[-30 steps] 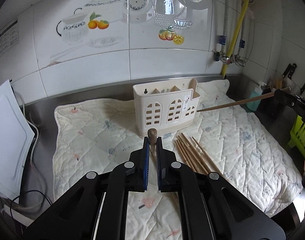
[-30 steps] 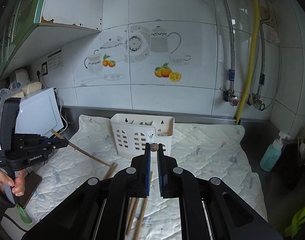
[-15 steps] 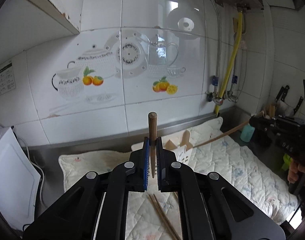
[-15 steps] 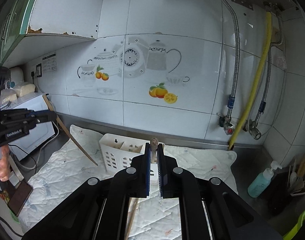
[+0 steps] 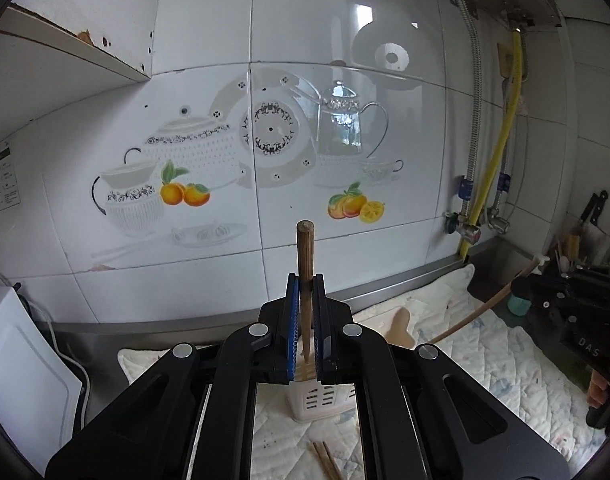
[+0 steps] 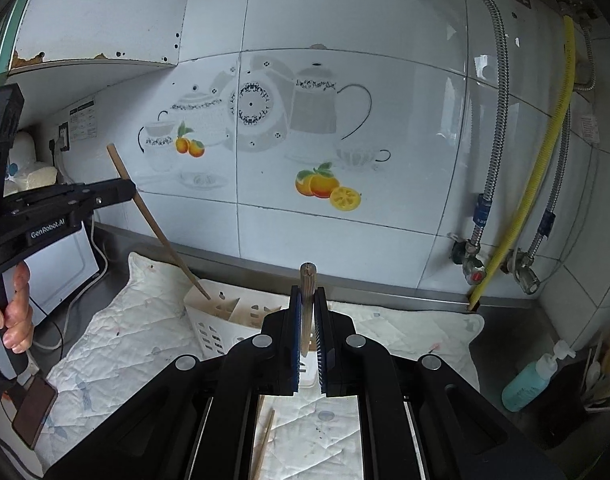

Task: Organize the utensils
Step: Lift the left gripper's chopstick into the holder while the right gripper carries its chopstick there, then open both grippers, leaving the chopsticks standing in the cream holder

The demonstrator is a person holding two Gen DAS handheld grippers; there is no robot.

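In the left wrist view my left gripper [image 5: 305, 282] is shut on a brown wooden chopstick [image 5: 305, 252] that stands upright between the pads. Below it sits the cream slotted utensil holder [image 5: 323, 400]. The right wrist view shows that left gripper [image 6: 131, 190] from the side. Its chopstick [image 6: 157, 228] slants down with the lower tip at the rim of the holder's [image 6: 221, 316] left compartment. My right gripper [image 6: 307, 294] is shut on a second chopstick [image 6: 308, 280], in front of the holder. Seen from the left wrist, the right gripper [image 5: 519, 288] and its chopstick [image 5: 465, 322] are at the right.
A quilted cloth [image 6: 117, 344] covers the steel counter, with loose chopsticks [image 5: 325, 460] lying in front of the holder. A white appliance [image 5: 17, 360] stands left, a teal soap bottle [image 6: 525, 384] and a utensil pot right. Pipes and a yellow hose [image 6: 537, 184] run down the tiled wall.
Both grippers have risen with their chopsticks. The left chopstick went from lying low over the cloth to steeply tilted, its tip now at the holder. The right gripper has come closer to the holder.
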